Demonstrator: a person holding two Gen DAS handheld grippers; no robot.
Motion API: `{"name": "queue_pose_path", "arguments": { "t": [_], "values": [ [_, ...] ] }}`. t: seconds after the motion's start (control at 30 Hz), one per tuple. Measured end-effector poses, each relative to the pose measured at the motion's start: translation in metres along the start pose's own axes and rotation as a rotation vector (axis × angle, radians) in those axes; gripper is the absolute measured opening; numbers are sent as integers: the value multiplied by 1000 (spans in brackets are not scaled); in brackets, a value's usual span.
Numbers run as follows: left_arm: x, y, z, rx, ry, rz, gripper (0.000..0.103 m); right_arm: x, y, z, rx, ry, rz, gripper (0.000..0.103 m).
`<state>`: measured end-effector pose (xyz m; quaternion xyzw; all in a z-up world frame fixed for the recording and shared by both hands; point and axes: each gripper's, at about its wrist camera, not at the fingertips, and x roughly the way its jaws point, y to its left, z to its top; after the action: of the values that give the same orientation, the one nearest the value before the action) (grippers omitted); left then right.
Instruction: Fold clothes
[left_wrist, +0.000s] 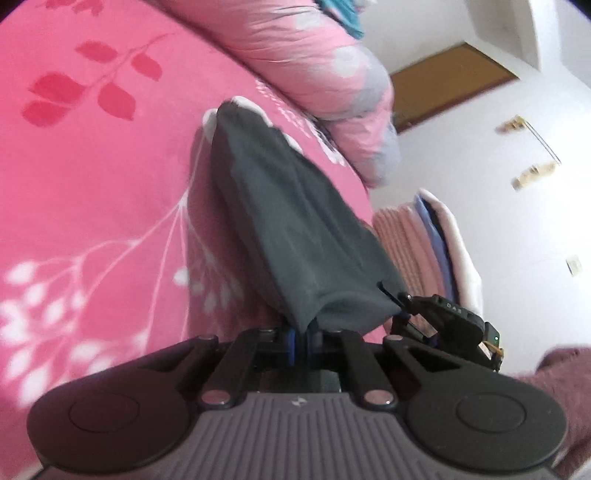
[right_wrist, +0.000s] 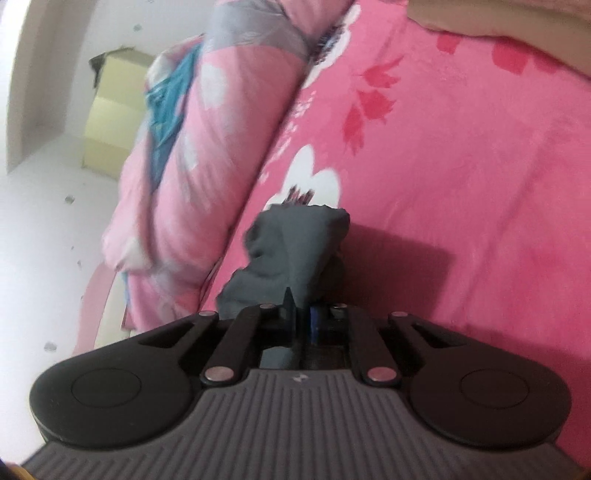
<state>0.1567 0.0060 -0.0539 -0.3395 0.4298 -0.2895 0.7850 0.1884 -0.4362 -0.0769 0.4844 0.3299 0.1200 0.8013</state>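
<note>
Now both grippers pinch grey garment (left_wrist: 295, 229).

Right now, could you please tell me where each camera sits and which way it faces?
Left wrist: on the left hand-held gripper, looking along its fingers at the dark grey garment it pinches; the right hand-held gripper and a sleeve show.
Right wrist: on the right hand-held gripper, facing the same garment, clamped.
Shared: garment, pink bedsheet, rolled quilt.

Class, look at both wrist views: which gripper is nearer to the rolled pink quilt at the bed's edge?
Right, probably. The right gripper, shut on the grey garment, sits beside the quilt; the left gripper holds the garment further away.
</note>
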Motion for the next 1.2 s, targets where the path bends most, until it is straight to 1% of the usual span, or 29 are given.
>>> {"name": "queue_pose_path", "arguments": {
  "t": [0.1, 0.17, 0.2, 0.27, 0.3, 0.33, 0.37, 0.4, 0.43, 0.47, 0.5, 0.57, 0.63, 0.7, 0.77, 0.83, 0.87, 0.9, 0.93, 0.97, 1.0, 1.03, 1.07, 1.1, 1.2],
  "values": [
    [-37, -4, -21, 50, 42, -9, 6, -39, 2, -39, -5, 9, 17, 5],
    [-61, -6, -40, 81, 73, -6, 6, -68, -5, -73, 23, 20, 33, 5],
    [-70, -5, -52, 97, 87, 5, 6, -82, -10, -90, 41, 24, 37, 5],
    [-81, -4, -74, 128, 121, 40, 11, -103, -19, -123, 42, 28, 28, 6],
    [-85, 4, -82, 124, 125, 79, 23, -112, -24, -137, 30, 22, 5, 10],
    [-89, 13, -89, 119, 129, 118, 34, -120, -30, -148, 14, 14, -26, 12],
    [-93, 21, -96, 115, 132, 157, 34, -126, -37, -154, -5, 2, -76, 26],
    [-100, 26, -99, 92, 104, 158, 34, -133, -44, -157, -9, -16, -121, 34],
    [-106, 31, -101, 69, 76, 156, 35, -143, -50, -157, -1, -40, -123, 34],
    [-115, 30, -103, 62, 39, 148, 37, -155, -54, -155, 8, -67, -102, 35],
    [-125, 25, -104, 82, -11, 160, 40, -168, -53, -152, -7, -103, -118, 37],
    [-136, 10, -105, 161, -101, 212, 44, -190, -38, -145, -132, -187, -168, 38],
    [-129, -16, -107, 286, -148, 266, 45, -197, -17, -141, -278, -231, -175, 38],
    [-106, -45, -110, 433, -152, 333, 45, -184, 7, -145, -419, -210, -146, 38],
    [-85, -60, -127, 569, -122, 403, 46, -161, 30, -156, -592, -185, -142, 36],
    [-61, -64, -146, 677, -59, 513, 48, -145, 38, -173, -763, -183, -150, 35],
    [-53, -58, -152, 688, -44, 543, 49, -139, 34, -179, -822, -172, -167, 35],
    [-45, -52, -158, 697, -29, 571, 52, -131, 26, -182, -849, -144, -195, 35],
    [-48, -48, -160, 693, -53, 553, 54, -123, 16, -182, -858, -109, -226, 34],
    [-53, -44, -162, 689, -78, 534, 55, -114, 4, -178, -839, -63, -260, 32],
    [-58, -43, -162, 679, -79, 530, 57, -110, -5, -174, -822, -45, -269, 30],
    [-64, -45, -160, 681, -95, 532, 59, -116, -5, -170, -808, -61, -249, 30],
    [-70, -46, -158, 684, -112, 534, 61, -122, 2, -165, -800, -67, -246, 30],
    [-76, -46, -159, 701, -134, 537, 63, -129, 9, -161, -802, -90, -237, 31],
    [-87, -55, -152, 732, -187, 531, 64, -144, 33, -147, -812, -176, -170, 31]
  ]
}}
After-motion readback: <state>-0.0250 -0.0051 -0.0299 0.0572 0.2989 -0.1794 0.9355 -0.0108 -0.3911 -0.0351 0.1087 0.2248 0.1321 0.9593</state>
